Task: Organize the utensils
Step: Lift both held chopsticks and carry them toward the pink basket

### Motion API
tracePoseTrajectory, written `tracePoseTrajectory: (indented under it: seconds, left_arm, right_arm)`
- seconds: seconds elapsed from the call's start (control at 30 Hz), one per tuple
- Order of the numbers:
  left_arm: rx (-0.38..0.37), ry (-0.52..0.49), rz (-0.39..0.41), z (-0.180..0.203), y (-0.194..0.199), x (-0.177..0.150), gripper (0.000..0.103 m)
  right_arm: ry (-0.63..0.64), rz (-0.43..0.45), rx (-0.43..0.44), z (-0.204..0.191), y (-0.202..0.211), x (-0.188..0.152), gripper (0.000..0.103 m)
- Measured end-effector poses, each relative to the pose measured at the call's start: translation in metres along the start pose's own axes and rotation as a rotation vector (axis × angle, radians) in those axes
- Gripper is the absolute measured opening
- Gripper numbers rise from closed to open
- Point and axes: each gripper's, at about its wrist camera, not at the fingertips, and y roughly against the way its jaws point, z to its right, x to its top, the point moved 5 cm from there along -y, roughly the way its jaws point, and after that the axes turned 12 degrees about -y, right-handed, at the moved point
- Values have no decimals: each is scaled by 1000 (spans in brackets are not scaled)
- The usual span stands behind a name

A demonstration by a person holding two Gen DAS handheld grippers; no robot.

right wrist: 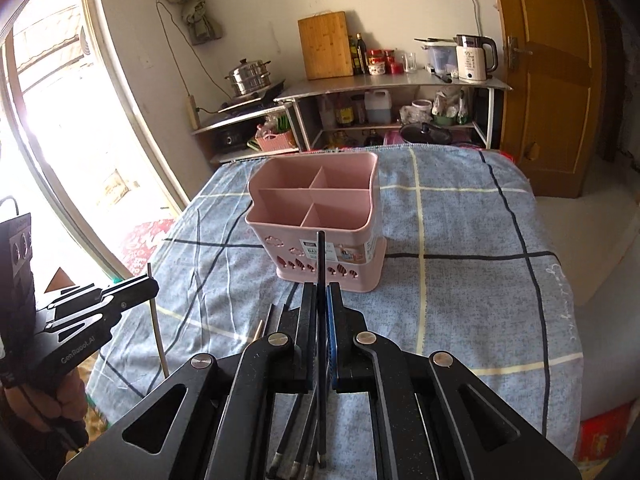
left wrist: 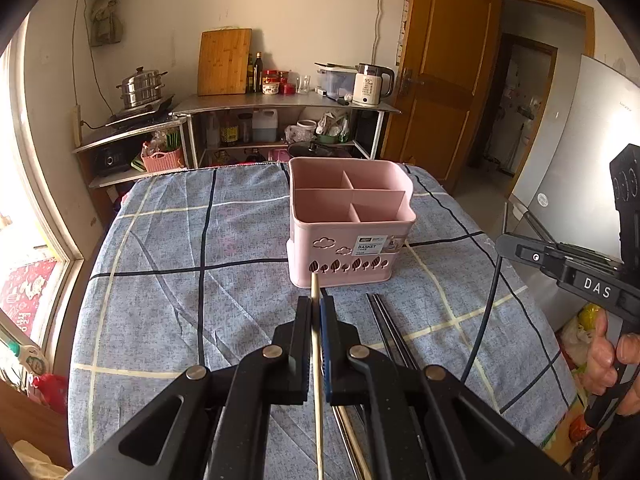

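Between the pads of the left gripper (left wrist: 315, 306): one pale wooden chopstick (left wrist: 317, 360), clamped tight, tip lifted toward the front wall of the pink plastic four-compartment utensil basket (left wrist: 344, 256); seen again at the left edge of the right wrist view (right wrist: 154, 316), held steeply upright clear of the cloth

Between the pads of the right gripper (right wrist: 320, 294): one slim black chopstick (right wrist: 320, 320), pinched fast, tip reaching up across the basket's label

Below and beside both tools: remaining black chopsticks (left wrist: 390, 336) lying loose on the blue-grey checked tablecloth (left wrist: 180, 240), along with another pale stick end (right wrist: 256, 330) just left of the right-hand fingers

Ahead, mid-table: basket standing upright, all four compartments bare, nothing between it and either tool

Beyond the table's far edge: steel shelving (left wrist: 280, 102) with a bamboo cutting board (left wrist: 224, 62), a white electric kettle (left wrist: 372, 84), a steel steamer pot (left wrist: 142, 88), bottles and jars; brown wooden door (left wrist: 440, 60) at right
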Motion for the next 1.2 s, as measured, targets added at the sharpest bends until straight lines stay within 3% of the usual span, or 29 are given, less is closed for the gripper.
tracePoseTrajectory:
  seconds: [0.27,0.57,0.93,1.2]
  left_arm:
    - [-12,-14,48,11,25,-6,4]
    - [-13,9,28,6,30,-29,4]
    - [-32,-5,76,10,32,-3,4]
    - [-48,26,43,4,15,-9,4]
  right_arm:
    - [23,39,21,-7,28,-5,5]
    - [40,52,24,-6,40,-14,5]
    - [47,73,45,-11,48,-4,5]
    - [47,64,41,-9,43,-4,5]
